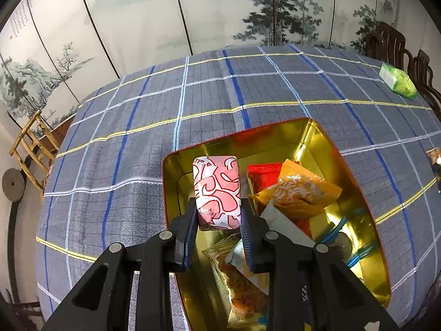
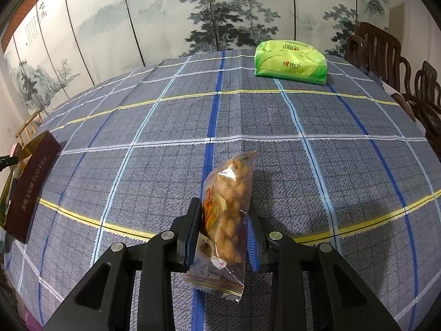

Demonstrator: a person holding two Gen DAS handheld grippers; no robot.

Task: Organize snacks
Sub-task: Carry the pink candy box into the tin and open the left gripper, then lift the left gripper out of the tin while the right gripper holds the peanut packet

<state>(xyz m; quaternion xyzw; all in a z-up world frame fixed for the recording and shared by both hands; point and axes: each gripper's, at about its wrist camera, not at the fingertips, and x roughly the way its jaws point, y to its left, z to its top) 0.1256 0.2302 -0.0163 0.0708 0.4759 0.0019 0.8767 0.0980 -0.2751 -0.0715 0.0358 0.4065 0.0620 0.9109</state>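
Here the left gripper (image 1: pixel 219 212) is clenched on a pink-and-white wrapped snack (image 1: pixel 217 193), held over the open gold-lined tin (image 1: pixel 355 193), already crowded with an orange packet (image 1: pixel 297 193) and other wrappers. The right gripper (image 2: pixel 224 231) clamps a clear peanut bag (image 2: pixel 228 212) above the checked tabletop (image 2: pixel 303 165), bare beyond. A green tissue pack (image 2: pixel 290 62) lies near the far edge, before a painted screen (image 2: pixel 165 13).
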